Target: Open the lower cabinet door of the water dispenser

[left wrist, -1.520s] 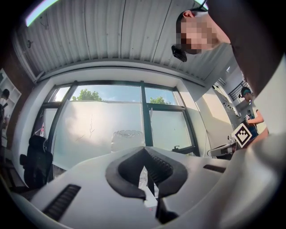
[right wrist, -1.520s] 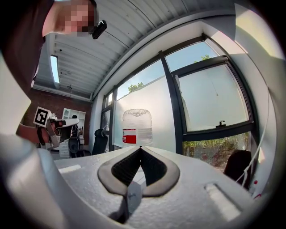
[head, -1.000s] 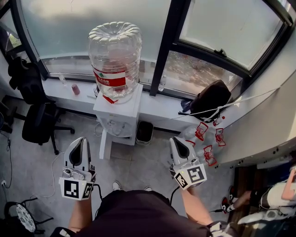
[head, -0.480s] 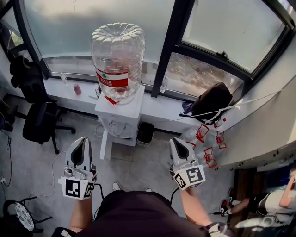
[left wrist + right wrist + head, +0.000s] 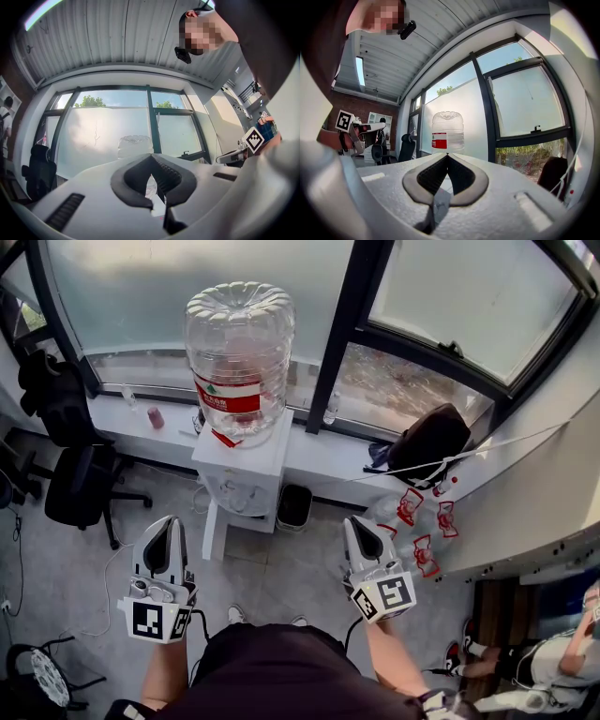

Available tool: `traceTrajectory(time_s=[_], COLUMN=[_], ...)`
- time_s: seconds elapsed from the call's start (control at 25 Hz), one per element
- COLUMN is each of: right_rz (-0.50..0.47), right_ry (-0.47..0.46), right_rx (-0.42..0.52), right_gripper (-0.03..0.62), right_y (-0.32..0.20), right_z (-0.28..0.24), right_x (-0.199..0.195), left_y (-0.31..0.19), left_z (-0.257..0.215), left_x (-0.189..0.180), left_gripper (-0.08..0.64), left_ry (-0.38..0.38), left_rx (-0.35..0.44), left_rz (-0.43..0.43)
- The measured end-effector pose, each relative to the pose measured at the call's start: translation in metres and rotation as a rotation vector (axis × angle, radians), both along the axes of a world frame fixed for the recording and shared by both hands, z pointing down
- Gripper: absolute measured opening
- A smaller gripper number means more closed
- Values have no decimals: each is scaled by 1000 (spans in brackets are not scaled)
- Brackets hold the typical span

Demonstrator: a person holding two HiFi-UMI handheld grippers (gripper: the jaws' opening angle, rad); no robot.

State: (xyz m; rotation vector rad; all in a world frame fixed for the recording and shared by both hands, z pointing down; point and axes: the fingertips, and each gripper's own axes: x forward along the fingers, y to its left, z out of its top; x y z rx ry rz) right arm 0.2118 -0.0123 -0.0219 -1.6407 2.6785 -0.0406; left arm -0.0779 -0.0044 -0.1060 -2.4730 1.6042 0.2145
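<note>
The water dispenser (image 5: 246, 465) is a white unit standing on the floor against the windowsill (image 5: 122, 418), with a large clear bottle (image 5: 239, 352) bearing a red label upended on top. Its lower front (image 5: 215, 532) shows only as a narrow white strip below the taps, too steeply foreshortened to tell how the cabinet door sits. Just right of its foot stands a small dark bin (image 5: 293, 507). To its left is a black office chair (image 5: 80, 488), and farther right a black backpack (image 5: 427, 442) rests on the sill above several clear red-labelled bottles (image 5: 422, 531). Both claws hang well short of the dispenser. The left claw (image 5: 168, 522) is off its left side and the right claw (image 5: 353, 521) off its right. Each has its jaws pressed together on nothing and touches nothing.
</note>
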Motion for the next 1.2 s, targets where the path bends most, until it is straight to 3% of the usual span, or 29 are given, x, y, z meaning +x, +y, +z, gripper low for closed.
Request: traceTrajectory(time_s=[1.2], right_rz=[-19], right_ry=[19], right_rx=[17], right_gripper=[4], right_y=[1], right_z=[-2], right_x=[-5], left_y=[8], left_z=[0], left_x=[1], left_gripper=[8], left_ry=[-1], left_rx=[2], left_rz=[-9])
